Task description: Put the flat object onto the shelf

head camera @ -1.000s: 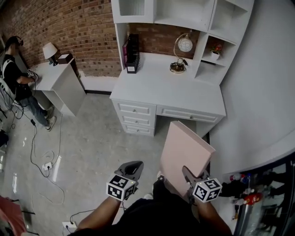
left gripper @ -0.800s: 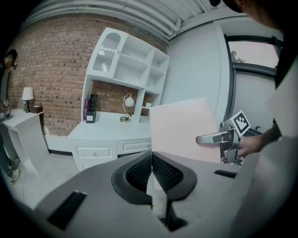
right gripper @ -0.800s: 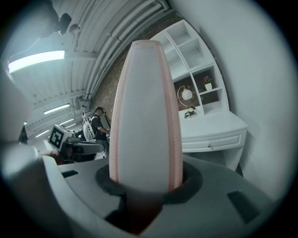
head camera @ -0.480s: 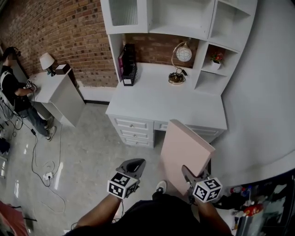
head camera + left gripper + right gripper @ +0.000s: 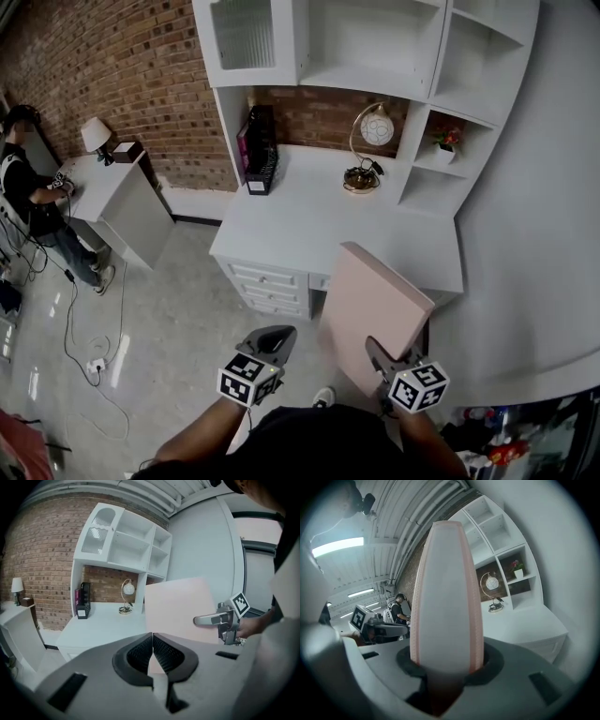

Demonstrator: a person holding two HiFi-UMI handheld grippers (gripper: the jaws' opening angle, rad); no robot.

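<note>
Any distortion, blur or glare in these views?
Head view: sharp, edges bowed, glare streaks on the floor. Left gripper view: heavy fisheye, black corners, shelf lines bent. Right gripper view: same fisheye, board bulges across the centre, ceiling light blown out.

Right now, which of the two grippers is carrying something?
The right gripper: its fingers clamp the bottom edge of the pink board. The left gripper has its fingers pressed together, nothing between them.
</note>
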